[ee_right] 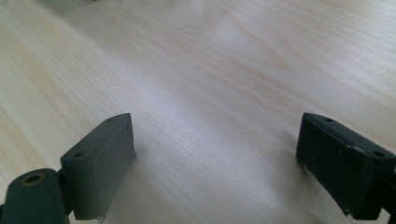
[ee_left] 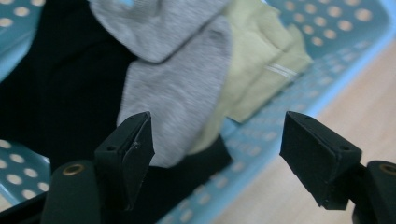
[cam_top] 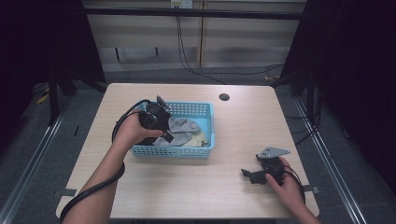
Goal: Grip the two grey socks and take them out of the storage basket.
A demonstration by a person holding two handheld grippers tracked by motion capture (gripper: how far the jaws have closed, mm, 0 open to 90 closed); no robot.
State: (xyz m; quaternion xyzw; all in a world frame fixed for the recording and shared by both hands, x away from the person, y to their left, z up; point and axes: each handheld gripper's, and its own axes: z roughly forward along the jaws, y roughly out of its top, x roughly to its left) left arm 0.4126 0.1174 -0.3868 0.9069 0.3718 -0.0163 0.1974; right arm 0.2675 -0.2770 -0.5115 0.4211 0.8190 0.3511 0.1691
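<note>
The left gripper [ee_left: 217, 154] hangs over the near left corner of the perforated light-blue plastic basket [cam_top: 205, 122], its black jaws spread wide with nothing between them. In the left gripper view, one jaw sits above the soft grey fabric sock [ee_left: 177, 93] and the other above the basket's near wall, so the opening straddles the edge of the pile. That stance looks like a set-up for a grasp: jaws parted enough to take a fold of cloth, and tilted down into the basket from the person's side.

The grey sock lies draped over a black garment [ee_left: 65, 84] that fills the left part of the basket, with a pale yellow-green cloth item [ee_left: 261, 65] beside it towards the right. All three lie loosely heaped inside the basket, overlapping. The grey one sits on top and nearest the jaws, so it is probably the easiest to lift first.

The right gripper [cam_top: 263, 174] rests low on the pale wooden surface [cam_top: 187, 186], well apart from the basket on the person's right. Its jaws are also wide apart and empty, with bare wood grain between them in the right gripper view. Parked there it appears idle, out of the left hand's way, perhaps waiting to receive or help.
</note>
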